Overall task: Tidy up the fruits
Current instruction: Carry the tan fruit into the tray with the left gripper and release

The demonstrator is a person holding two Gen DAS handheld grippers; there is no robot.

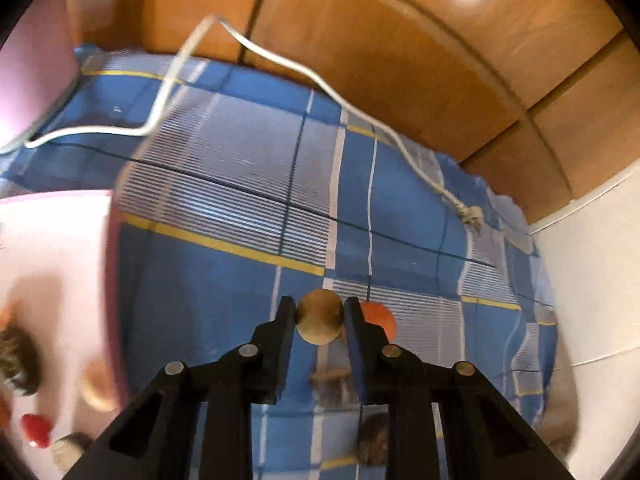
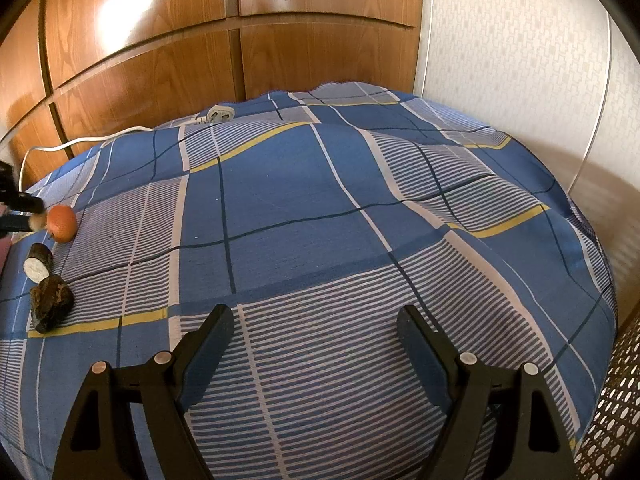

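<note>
Bedroom: plaid bedsheet (image 2: 320, 208), wooden wardrobe (image 2: 160, 40)

The left claw (image 1: 320, 320) is gripping a round tan fruit (image 1: 320, 317) between its fingers, above the blue plaid bedsheet (image 1: 224, 184). An orange (image 1: 379, 317) is lying just behind the right finger. A pink basin (image 1: 56, 280) holding blurred fruits is sitting at left, and a white cord (image 1: 280, 60) is trailing across the sheet.
</note>
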